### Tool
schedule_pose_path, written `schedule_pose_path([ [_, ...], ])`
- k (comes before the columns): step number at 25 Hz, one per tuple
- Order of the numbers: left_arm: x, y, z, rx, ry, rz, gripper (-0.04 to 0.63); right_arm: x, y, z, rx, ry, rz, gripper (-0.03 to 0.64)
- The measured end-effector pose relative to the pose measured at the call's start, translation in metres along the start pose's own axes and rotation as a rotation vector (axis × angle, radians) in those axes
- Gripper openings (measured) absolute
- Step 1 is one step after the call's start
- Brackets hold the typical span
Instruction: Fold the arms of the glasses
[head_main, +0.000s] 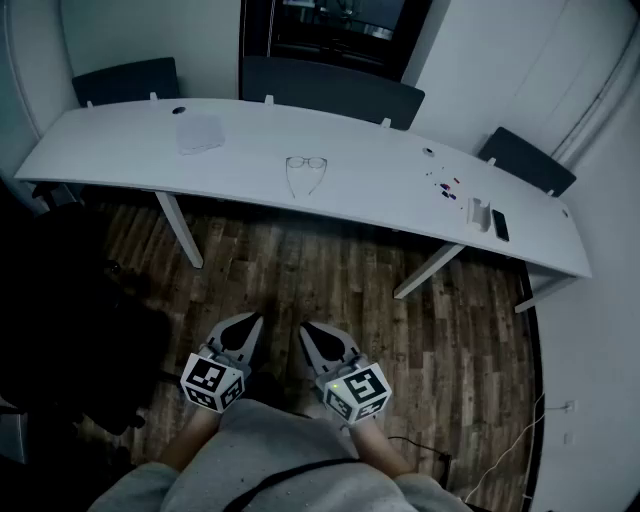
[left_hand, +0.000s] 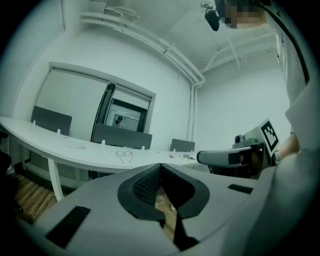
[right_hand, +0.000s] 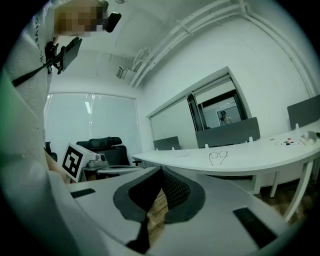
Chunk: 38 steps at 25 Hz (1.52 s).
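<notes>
- Spotted the glasses (head_main: 306, 172) roughly mid-way along the long white surface (head_main: 120, 150), lenses on the far side. Arms look unfolded and run toward the near edge. No folding started, by the look of it.
- Found the left hand-held gripper (head_main: 250, 322) and right hand-held gripper (head_main: 310, 330) low over the wood floor (head_main: 330, 270), side by side and well apart from the surface. Jaws pressed together on each, pinching nothing.
- Handling guess: thin wire frame, so very light, springy and easy to bend. Lenses probably scratch or smudge easily. Likely to skid on the smooth top when nudged.
- Grip suggestion: pin the front at the bridge or at a rim next to a hinge with one hand-held gripper. Sweep each arm inward with the other, pushing near the arm's tip. Avoid clamping on a lens.
- Head view only: full layout from above, with paper (head_main: 200, 132) left of the glasses, a phone (head_main: 500, 226) and small bits toward the right end, chairs (head_main: 330, 92) behind. Also the only clear read of which way the arms point.
- Gripper views only: low, side-on look across the surface, with the glasses tiny in the distance. Close view of ribbed pads meeting at the tip, floor showing in the cutout behind them.
- Right gripper view adds a black office chair (right_hand: 105, 142) off to the side, hard to make out in the head view.
</notes>
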<state>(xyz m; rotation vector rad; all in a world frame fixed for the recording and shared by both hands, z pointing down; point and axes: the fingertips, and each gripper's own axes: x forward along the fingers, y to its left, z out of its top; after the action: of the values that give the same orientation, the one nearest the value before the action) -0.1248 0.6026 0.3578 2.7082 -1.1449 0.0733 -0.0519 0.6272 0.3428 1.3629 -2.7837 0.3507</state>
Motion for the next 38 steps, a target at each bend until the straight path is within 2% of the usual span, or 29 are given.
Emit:
schedule_pose_path([
  [8, 0.019, 0.005, -0.007, -0.012, 0.002, 0.011, 0.015, 0.005, -0.014, -0.005, -0.022, 0.019, 0.012, 0.018],
  [15, 0.072, 0.034, -0.010, -0.030, 0.014, 0.009, 0.014, 0.040, -0.058, -0.003, -0.024, 0.036, 0.012, 0.018],
  [23, 0.159, 0.097, 0.011, -0.026, 0.010, 0.000, 0.015, 0.116, -0.131, 0.014, -0.022, 0.036, 0.033, 0.018],
  [29, 0.218, 0.155, 0.027, -0.002, 0.031, -0.022, 0.015, 0.179, -0.185, 0.022, -0.026, 0.085, 0.001, 0.020],
  [38, 0.294, 0.240, 0.038, -0.007, 0.052, -0.041, 0.014, 0.264, -0.252, 0.028, -0.034, 0.135, -0.045, 0.020],
])
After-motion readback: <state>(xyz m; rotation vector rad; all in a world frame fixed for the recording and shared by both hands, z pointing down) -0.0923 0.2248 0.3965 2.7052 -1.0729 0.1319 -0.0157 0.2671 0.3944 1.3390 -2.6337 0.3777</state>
